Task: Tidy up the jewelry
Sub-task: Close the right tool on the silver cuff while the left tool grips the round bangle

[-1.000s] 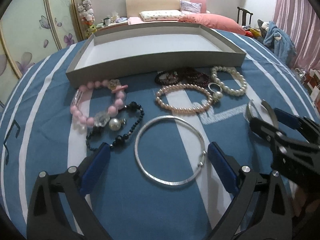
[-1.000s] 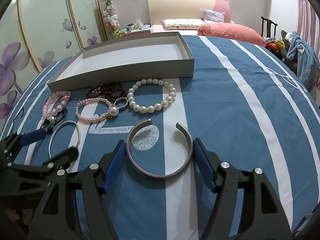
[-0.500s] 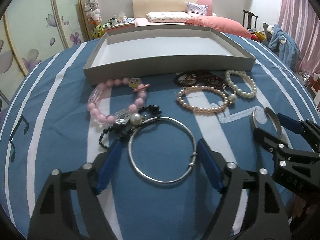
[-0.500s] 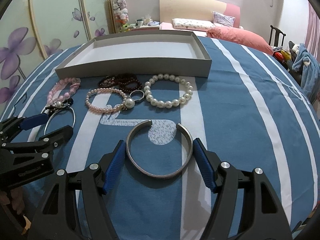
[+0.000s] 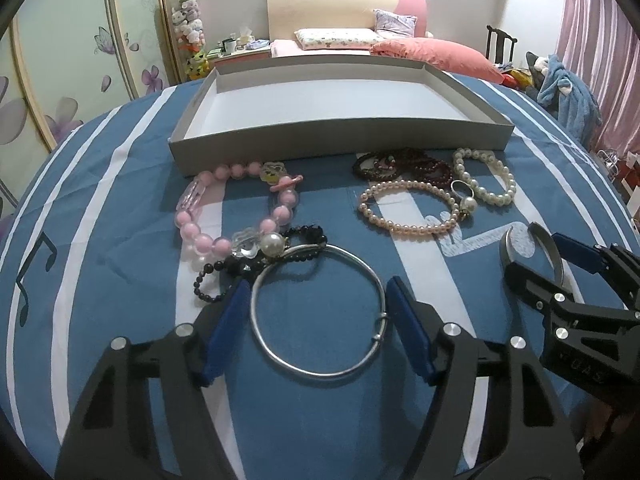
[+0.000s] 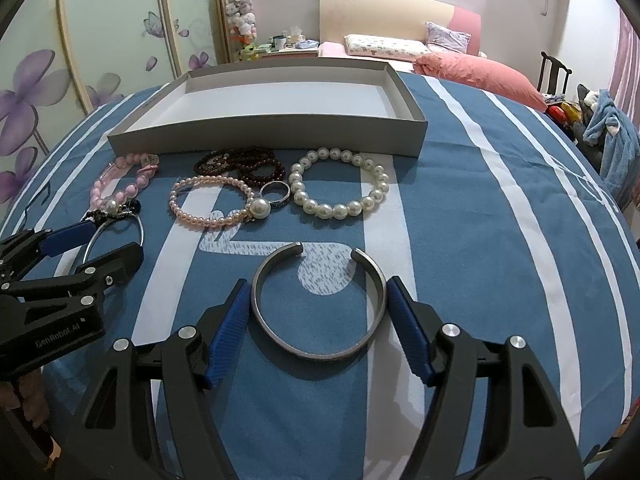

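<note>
The thin silver bangle [image 5: 318, 311] is bracketed by the spread left hand-held gripper [image 5: 316, 330], pads just beside it, on the blue striped cloth [image 5: 120, 280]. Same deal further right: the open cuff [image 6: 319, 304] is flanked by the spread right hand-held gripper [image 6: 318, 330]. The grey tray [image 6: 264, 138] is parked by the far edge.

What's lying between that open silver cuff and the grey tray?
In the right wrist view, the white pearl bracelet and a small ring lie between the cuff and the tray.

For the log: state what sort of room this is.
Most likely a home bedroom: a bed with pillows and a pink duvet, sliding wardrobe doors with flower prints, and stuffed toys stacked by the wall.
</note>
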A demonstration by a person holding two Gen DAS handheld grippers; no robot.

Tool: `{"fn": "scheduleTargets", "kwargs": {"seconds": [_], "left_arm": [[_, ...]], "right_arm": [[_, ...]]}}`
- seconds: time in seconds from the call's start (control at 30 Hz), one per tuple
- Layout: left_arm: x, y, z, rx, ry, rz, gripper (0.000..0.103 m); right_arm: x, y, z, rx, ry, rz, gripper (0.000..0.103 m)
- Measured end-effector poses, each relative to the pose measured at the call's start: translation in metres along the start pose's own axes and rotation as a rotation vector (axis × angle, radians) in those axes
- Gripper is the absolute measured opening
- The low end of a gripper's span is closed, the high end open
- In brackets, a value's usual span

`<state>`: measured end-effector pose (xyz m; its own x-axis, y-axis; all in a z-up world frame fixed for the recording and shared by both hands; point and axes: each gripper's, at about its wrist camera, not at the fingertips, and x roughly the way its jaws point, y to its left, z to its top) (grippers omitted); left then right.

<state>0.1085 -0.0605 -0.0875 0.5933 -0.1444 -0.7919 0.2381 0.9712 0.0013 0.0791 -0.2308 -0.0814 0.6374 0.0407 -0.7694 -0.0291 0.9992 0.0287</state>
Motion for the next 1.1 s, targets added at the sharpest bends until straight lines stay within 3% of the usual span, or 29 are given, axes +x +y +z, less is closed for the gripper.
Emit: {"fn": "scheduleTargets", "kwargs": {"seconds": [0.23, 1.1], "left_arm": [[-0.01, 0.011, -0.01, -0.027, -0.007, -0.039, 0.068], [-0.032, 0.029, -0.018, -0.082, -0.091, -0.025, 0.068]], "right_arm": [[-0.004, 0.002, -0.005, -0.002, -0.006, 0.019, 0.068], [-0.021, 0.018, 0.0, -0.003, -0.102, 0.074, 0.068]]}}
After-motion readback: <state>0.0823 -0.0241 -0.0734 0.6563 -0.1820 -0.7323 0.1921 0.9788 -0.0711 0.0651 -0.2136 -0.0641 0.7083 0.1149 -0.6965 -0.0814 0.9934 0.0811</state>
